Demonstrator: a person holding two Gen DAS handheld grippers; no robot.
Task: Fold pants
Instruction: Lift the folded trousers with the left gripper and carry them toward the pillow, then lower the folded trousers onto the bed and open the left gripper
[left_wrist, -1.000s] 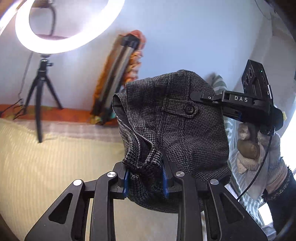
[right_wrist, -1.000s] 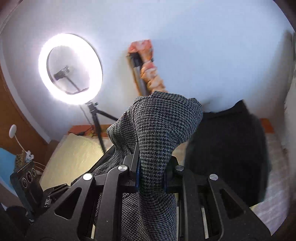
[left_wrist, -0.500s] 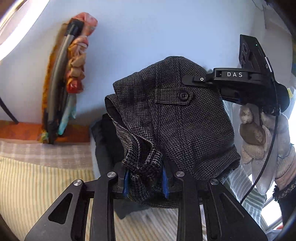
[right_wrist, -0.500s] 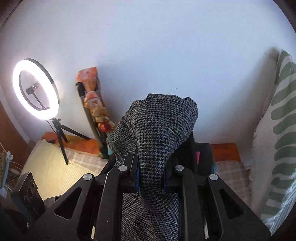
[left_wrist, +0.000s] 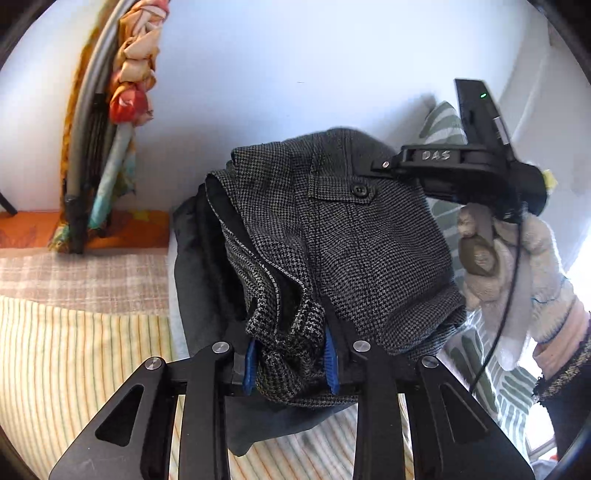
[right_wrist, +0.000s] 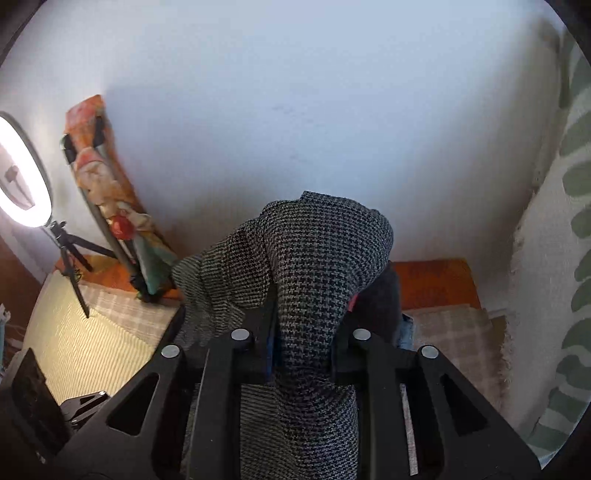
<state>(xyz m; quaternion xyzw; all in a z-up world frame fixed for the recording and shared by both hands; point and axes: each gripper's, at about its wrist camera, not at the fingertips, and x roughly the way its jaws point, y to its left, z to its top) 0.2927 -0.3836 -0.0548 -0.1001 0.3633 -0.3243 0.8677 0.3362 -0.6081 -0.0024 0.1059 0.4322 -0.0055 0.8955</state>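
Observation:
The grey houndstooth pants (left_wrist: 347, 236) hang bunched between both grippers, held up above the bed. My left gripper (left_wrist: 290, 362) is shut on a fold of the waistband. The buttoned back pocket (left_wrist: 359, 190) faces the left wrist camera. My right gripper (right_wrist: 303, 350) is shut on another fold of the pants (right_wrist: 314, 266), which drape over its fingers. The right gripper also shows in the left wrist view (left_wrist: 469, 166), held by a gloved hand at the pants' far edge.
A dark garment pile (left_wrist: 199, 280) lies on the bed under the pants. A striped yellow sheet (left_wrist: 74, 350) and plaid blanket (left_wrist: 81, 273) cover the bed. A wrapped folded frame (left_wrist: 110, 122) leans on the wall. A ring light (right_wrist: 22, 177) stands left. A leaf-pattern pillow (right_wrist: 554, 258) stands right.
Both grippers have swung to the right with the pants still gripped. The ring light has left the left wrist view; the dark pile and the pillow have come into view.

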